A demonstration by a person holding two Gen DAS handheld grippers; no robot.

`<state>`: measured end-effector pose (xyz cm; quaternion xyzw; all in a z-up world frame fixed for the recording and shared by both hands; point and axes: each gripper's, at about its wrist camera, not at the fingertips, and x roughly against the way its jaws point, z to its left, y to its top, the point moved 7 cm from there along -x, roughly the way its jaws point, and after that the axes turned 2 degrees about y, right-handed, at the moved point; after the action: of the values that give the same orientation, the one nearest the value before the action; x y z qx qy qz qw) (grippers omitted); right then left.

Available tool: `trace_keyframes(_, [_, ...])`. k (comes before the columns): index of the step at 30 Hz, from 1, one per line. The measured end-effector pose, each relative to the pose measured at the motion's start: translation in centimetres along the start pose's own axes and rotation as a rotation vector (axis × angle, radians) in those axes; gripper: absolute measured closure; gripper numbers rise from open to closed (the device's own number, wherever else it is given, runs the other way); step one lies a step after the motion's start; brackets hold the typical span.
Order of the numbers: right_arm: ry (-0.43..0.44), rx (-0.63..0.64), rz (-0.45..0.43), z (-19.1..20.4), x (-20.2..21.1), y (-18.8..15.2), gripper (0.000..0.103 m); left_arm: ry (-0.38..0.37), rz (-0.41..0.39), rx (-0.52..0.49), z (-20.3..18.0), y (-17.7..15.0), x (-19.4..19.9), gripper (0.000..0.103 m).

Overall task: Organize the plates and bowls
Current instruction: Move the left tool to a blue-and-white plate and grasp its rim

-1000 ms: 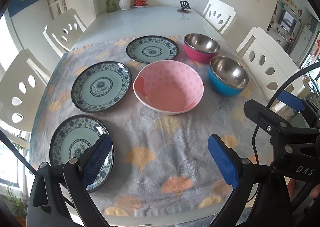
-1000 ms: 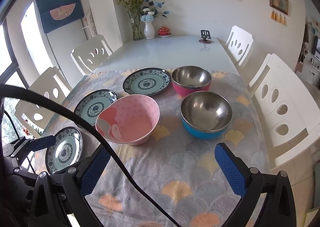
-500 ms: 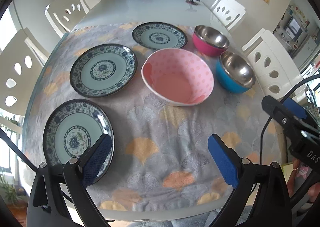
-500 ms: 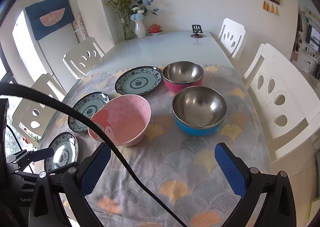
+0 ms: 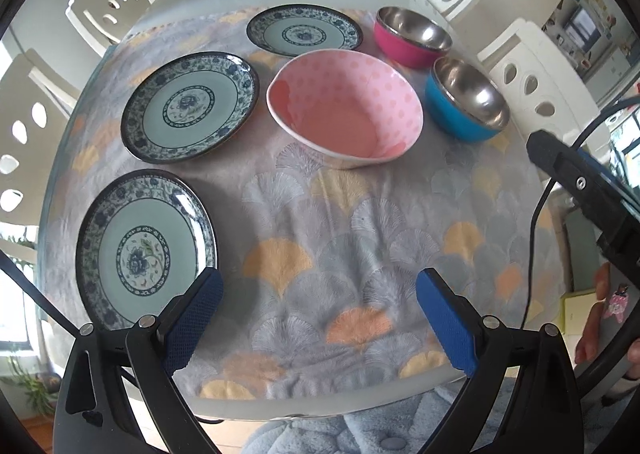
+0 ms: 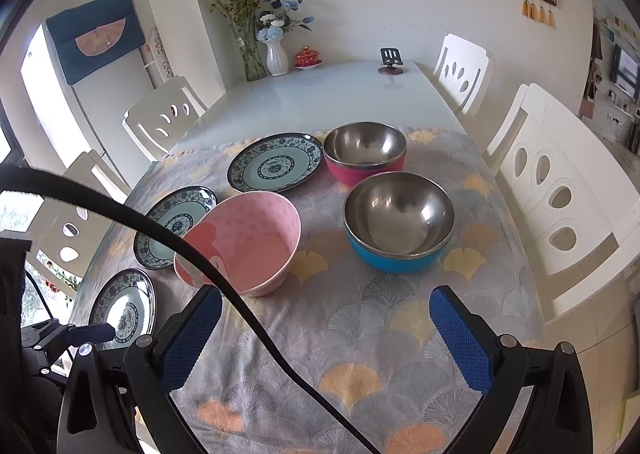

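Three blue-patterned plates lie on the cloth: a near plate [image 5: 144, 248], a middle plate [image 5: 190, 105] and a far plate [image 5: 304, 33]. A pink dotted bowl [image 5: 344, 117] sits in the middle, with a blue steel-lined bowl [image 5: 466, 99] and a pink steel-lined bowl [image 5: 412, 35] to its right. My left gripper [image 5: 316, 318] hovers open over the near cloth, its left finger beside the near plate. My right gripper [image 6: 324, 338] is open above the cloth in front of the blue bowl [image 6: 398, 221] and pink dotted bowl [image 6: 244, 242].
White chairs [image 6: 556, 189] line both sides of the table. A vase with flowers [image 6: 276, 53], a red lidded cup [image 6: 306, 55] and a small stand [image 6: 390, 61] sit at the far end. A black cable [image 6: 224, 286] crosses the right wrist view. A hand [image 5: 596, 338] shows at right.
My left gripper has risen and tilted down, so the plates and bowls sit higher and larger in view. The right gripper has drifted slightly; both stay open.
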<state>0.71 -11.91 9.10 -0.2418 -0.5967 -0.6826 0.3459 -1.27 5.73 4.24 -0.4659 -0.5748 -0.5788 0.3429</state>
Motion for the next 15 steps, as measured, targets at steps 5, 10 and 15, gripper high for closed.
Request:
trace_keyframes(5, [-0.001,-0.008,0.001,0.0,-0.1,0.0,0.0,0.05,-0.042,-0.009,0.2,0.5,0.5,0.006])
trace_keyframes(10, [0.001,-0.003,0.0,0.1,-0.1,0.0,0.0,0.061,-0.069,0.015,0.6,0.9,0.8,0.006])
trace_keyframes(15, [0.006,0.013,-0.004,0.6,-0.1,0.0,0.0,0.098,-0.129,0.063,1.8,1.5,1.5,0.006])
